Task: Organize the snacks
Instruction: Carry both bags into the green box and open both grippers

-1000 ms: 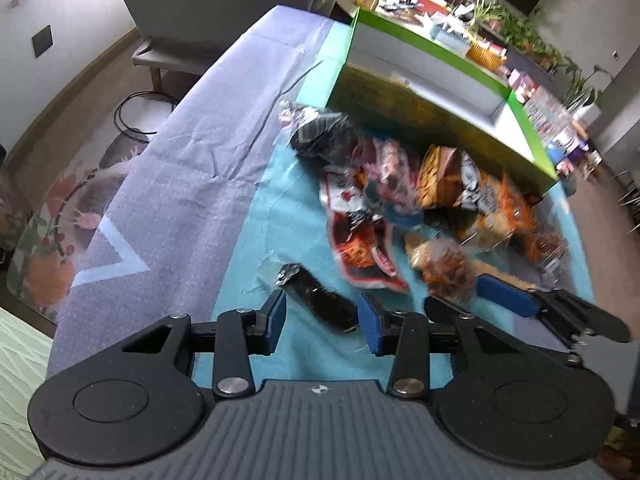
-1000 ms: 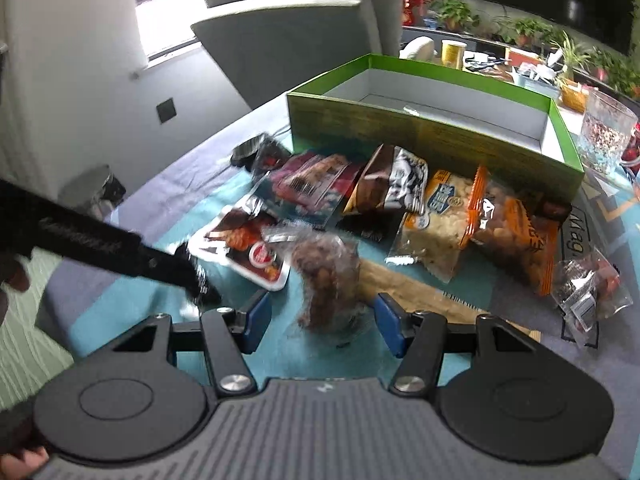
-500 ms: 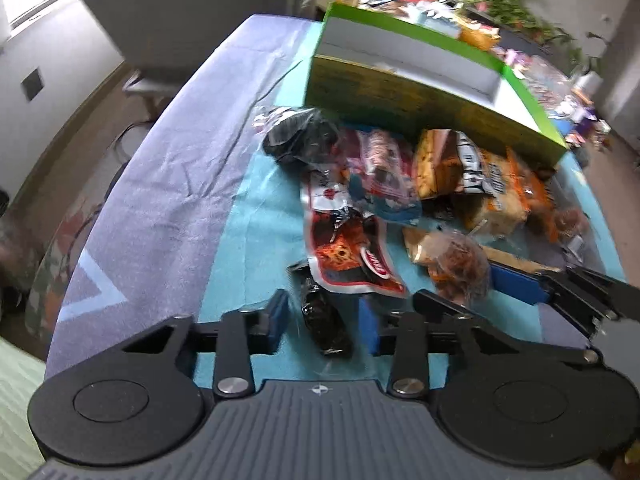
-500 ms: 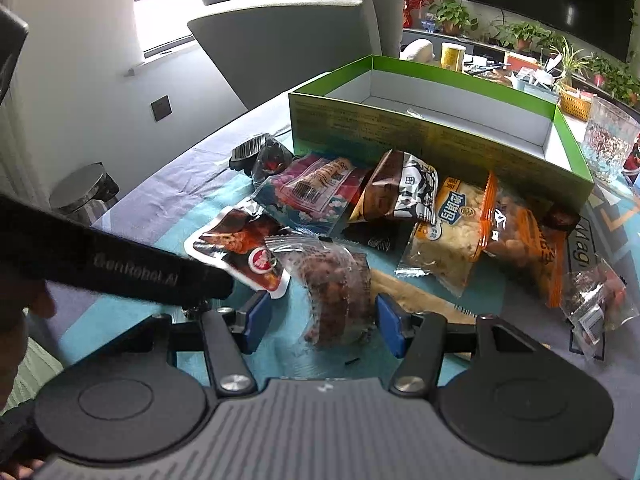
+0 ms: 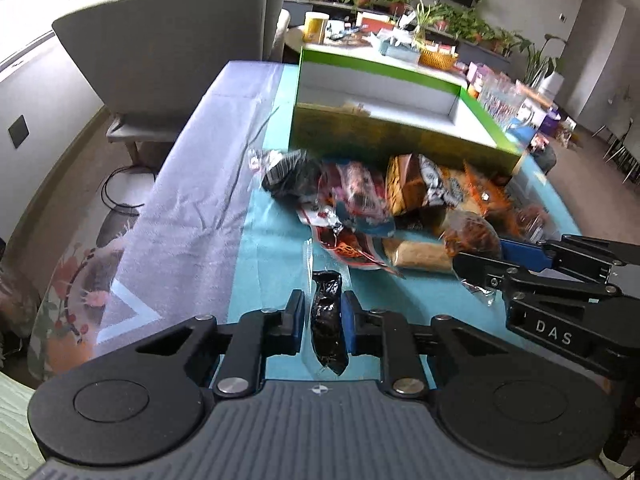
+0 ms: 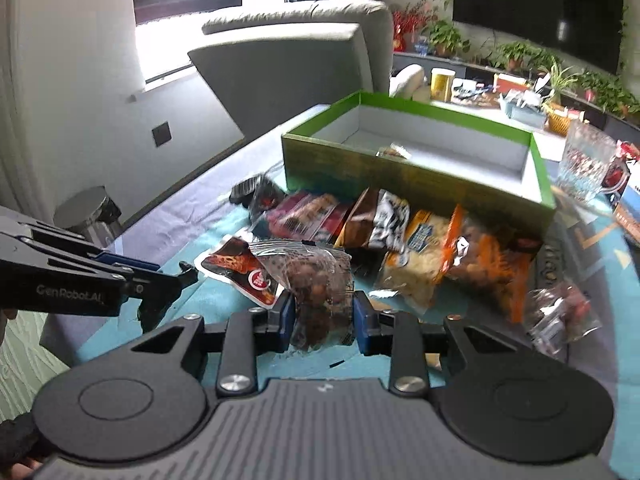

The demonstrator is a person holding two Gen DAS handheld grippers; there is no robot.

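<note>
green box (image 6: 408, 178): one packet (blurred) | left gripper (image 5: 322, 322) closing on dark packet (image 5: 327, 320) | right gripper (image 6: 323, 322) closing on nut bag (image 6: 320, 292)

Grey armchair (image 6: 296, 68), wall television (image 6: 536, 8), potted plants (image 5: 460, 20), glass mug (image 6: 586, 168)

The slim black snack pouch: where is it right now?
In the left wrist view the black snack pouch sits low and centre, between the closing left tongs, above the teal tablecloth, nearer the camera than the snack pile.
</note>
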